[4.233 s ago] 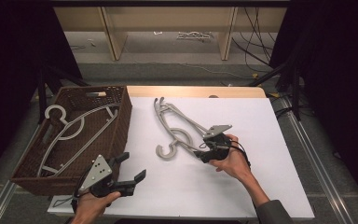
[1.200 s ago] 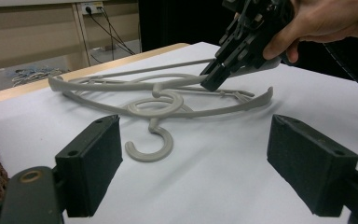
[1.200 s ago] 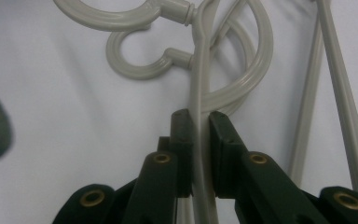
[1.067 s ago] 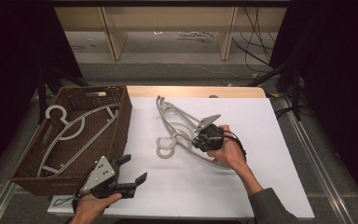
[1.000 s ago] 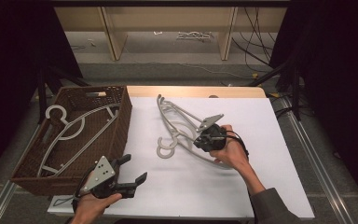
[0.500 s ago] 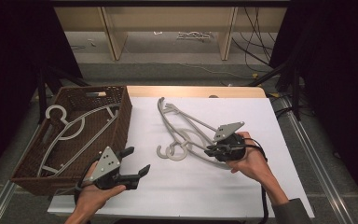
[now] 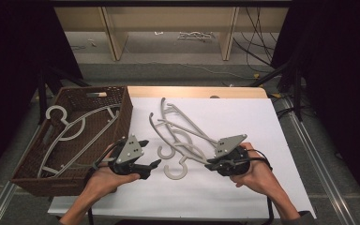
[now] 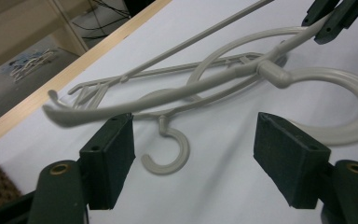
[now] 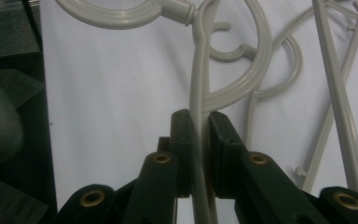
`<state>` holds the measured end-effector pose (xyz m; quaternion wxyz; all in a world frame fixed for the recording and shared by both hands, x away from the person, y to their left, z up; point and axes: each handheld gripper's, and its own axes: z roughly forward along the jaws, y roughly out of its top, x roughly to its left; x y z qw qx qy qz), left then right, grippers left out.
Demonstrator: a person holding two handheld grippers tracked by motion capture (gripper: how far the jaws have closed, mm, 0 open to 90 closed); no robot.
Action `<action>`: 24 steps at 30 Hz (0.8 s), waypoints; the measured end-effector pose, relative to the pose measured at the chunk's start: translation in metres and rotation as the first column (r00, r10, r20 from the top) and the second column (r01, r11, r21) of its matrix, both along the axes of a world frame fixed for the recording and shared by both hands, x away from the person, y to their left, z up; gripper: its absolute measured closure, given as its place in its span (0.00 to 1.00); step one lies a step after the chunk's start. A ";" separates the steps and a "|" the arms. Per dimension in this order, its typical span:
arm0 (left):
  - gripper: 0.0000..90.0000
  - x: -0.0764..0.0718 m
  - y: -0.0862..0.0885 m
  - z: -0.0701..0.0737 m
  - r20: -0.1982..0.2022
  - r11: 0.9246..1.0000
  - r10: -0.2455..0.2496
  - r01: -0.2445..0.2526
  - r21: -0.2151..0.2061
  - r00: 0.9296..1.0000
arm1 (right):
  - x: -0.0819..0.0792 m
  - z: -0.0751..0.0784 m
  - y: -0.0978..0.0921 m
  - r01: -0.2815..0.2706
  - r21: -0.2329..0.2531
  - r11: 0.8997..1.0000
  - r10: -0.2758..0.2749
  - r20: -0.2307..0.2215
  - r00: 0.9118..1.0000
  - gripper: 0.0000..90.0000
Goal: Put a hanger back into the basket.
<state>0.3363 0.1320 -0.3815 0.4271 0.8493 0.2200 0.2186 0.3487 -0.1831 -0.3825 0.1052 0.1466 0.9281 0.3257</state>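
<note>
Several grey plastic hangers lie tangled on the white table top. My right gripper is shut on the thin arm of the top hanger, whose big hook points toward the near edge. In the right gripper view the jaws pinch that arm. My left gripper is open just left of the hooks, with nothing between its pads. In the left gripper view the gripper faces the held hanger and a smaller hook lying on the table.
A brown wicker basket stands at the table's left, with another grey hanger inside it. A wooden strip runs along the far table edge. Dark stands and cables flank both sides.
My right gripper has drawn the held hanger rightward and toward the near edge. My left gripper has lifted and moved right, closer to the hooks.
</note>
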 end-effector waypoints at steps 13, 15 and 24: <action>0.35 0.009 -0.023 -0.009 0.044 0.984 -0.101 0.093 0.152 0.994 | -0.012 0.003 0.004 -0.072 -0.016 0.997 0.072 0.001 0.997 0.91; 0.38 0.010 -0.024 -0.010 0.028 0.981 -0.107 0.101 0.165 0.994 | -0.013 0.003 0.005 -0.084 -0.017 0.996 0.084 0.002 0.996 0.91; 0.43 0.011 -0.032 -0.019 0.046 0.959 -0.160 0.145 0.242 0.986 | -0.015 0.003 0.009 -0.110 -0.024 0.994 0.110 0.001 0.994 0.91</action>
